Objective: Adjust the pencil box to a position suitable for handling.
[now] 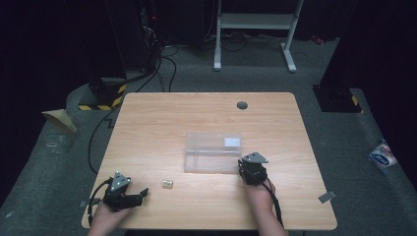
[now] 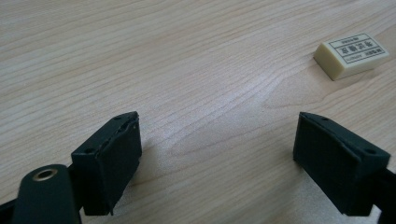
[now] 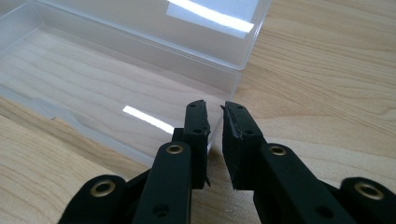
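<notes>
Both grippers sit at the near table edge, eraser and clear box ahead.

Left gripper [image 2: 217, 140] has its jaws spread wide and empty; the cream eraser [image 2: 351, 55] lies flat ahead, its black-printed label too small to read, long axis slanting. Right gripper [image 3: 215, 126] is clenched on the clear box [image 1: 212, 152] wall, at its near right corner mid-table.

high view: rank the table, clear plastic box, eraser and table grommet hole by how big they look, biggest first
1. table
2. clear plastic box
3. grommet hole and eraser: both tiny and look about alike, so I won't rank them.
</notes>
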A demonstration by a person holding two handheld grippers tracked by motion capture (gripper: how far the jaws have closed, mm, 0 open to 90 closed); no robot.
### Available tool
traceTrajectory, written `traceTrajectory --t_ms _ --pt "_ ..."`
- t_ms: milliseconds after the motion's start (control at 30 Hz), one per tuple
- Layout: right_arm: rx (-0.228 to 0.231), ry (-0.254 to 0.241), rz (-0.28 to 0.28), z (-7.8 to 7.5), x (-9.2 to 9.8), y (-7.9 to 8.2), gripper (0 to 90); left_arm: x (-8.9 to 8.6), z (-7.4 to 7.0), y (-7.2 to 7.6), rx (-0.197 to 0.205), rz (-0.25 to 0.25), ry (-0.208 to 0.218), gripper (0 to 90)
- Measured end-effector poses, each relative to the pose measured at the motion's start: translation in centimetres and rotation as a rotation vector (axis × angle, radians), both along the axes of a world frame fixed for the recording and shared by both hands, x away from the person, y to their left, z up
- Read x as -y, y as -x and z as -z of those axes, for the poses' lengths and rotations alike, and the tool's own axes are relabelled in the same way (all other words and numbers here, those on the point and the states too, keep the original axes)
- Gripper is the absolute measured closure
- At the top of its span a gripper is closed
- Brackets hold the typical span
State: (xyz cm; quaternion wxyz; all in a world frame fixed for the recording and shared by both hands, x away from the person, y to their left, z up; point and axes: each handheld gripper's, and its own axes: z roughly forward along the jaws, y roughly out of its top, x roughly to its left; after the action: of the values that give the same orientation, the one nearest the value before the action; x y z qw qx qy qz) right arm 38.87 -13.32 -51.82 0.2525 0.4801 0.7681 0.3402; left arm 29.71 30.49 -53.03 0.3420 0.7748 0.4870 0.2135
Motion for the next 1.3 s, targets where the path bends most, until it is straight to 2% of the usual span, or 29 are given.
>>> traceTrajectory --t_ms 400,500,533,667,867,1000,1033,1067,1200,1300 --pt "0.001 0.006 0.003 0.1 0.3 -0.3 77.8 0.0 0.0 0.0 0.0 0.0 0.0 15.5" --pt "0.01 -0.015 0.004 -0.2 0.3 -0.2 73.9 0.0 0.0 0.0 0.0 0.001 0.0 15.5" --pt "0.02 -0.038 0.009 -0.5 0.5 0.0 72.2 0.0 0.0 0.0 0.0 0.001 0.0 15.5" --pt "0.04 -0.056 0.015 -1.2 1.1 0.3 68.6 0.0 0.0 0.0 0.0 0.001 0.0 15.5" --pt "0.059 -0.075 0.024 -1.8 3.7 1.1 60.0 0.0 0.0 0.0 0.0 0.0 0.0 15.5" --pt "0.04 -0.051 0.072 -1.2 6.1 1.9 53.0 0.0 0.0 0.0 0.001 -0.001 -0.002 15.5" --pt "0.012 -0.045 0.101 -0.7 7.4 2.3 50.9 0.0 0.0 0.0 0.003 -0.003 -0.003 17.2" --pt "0.003 -0.035 0.106 -0.5 7.9 2.6 49.7 -0.1 0.0 0.1 0.005 -0.008 -0.005 18.1" --pt "-0.027 -0.004 0.123 0.3 9.4 3.6 43.8 -0.1 -0.1 0.1 0.009 0.0 -0.007 22.6" --pt "-0.038 0.001 0.127 0.4 9.6 4.0 41.8 -0.1 -0.2 0.2 0.006 0.001 -0.006 27.1"
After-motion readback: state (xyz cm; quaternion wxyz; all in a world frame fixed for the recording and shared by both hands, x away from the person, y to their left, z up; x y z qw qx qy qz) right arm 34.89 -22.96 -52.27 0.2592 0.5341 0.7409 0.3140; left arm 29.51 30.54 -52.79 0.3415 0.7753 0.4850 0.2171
